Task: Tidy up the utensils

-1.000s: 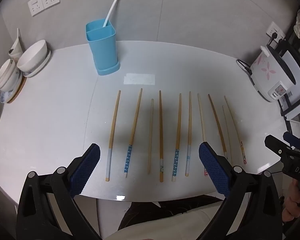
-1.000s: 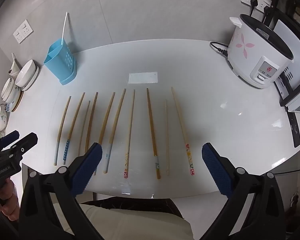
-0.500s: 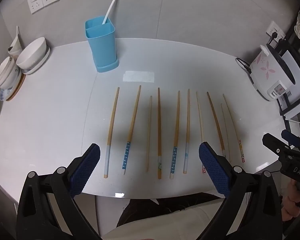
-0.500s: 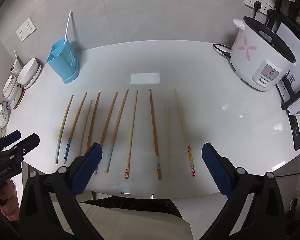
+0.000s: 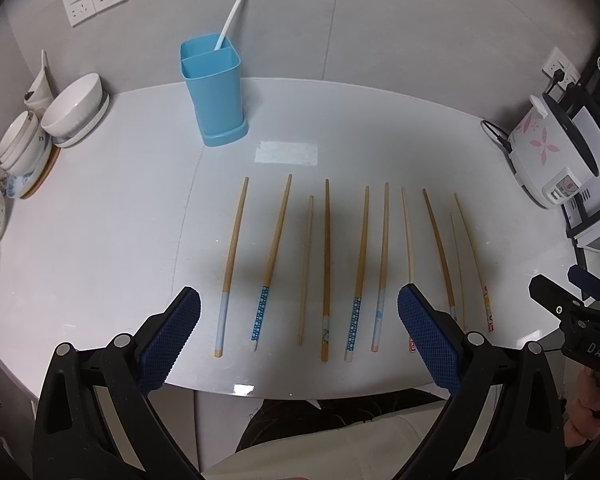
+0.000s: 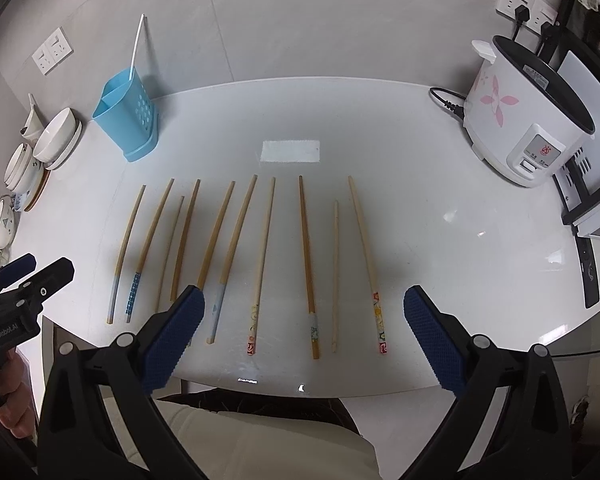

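Note:
Several wooden chopsticks (image 5: 326,264) lie side by side in a row on the white table (image 5: 100,220), tips pointing away; they also show in the right wrist view (image 6: 265,256). A blue two-part utensil holder (image 5: 214,92) stands at the back left with one white stick in it; it also shows in the right wrist view (image 6: 126,118). My left gripper (image 5: 299,324) is open and empty, held above the near ends of the chopsticks. My right gripper (image 6: 303,322) is open and empty over the right half of the row.
Stacked white bowls (image 5: 76,108) and dishes sit along the table's left edge. A white rice cooker (image 6: 524,120) with a cord stands at the right, with a black-and-white appliance (image 6: 596,208) beside it. A pale rectangle (image 5: 286,153) is on the table behind the chopsticks.
Both grippers have drifted slightly back and up from the table; the chopsticks sit a little higher in the left view and lower in the right. Nothing was picked up.

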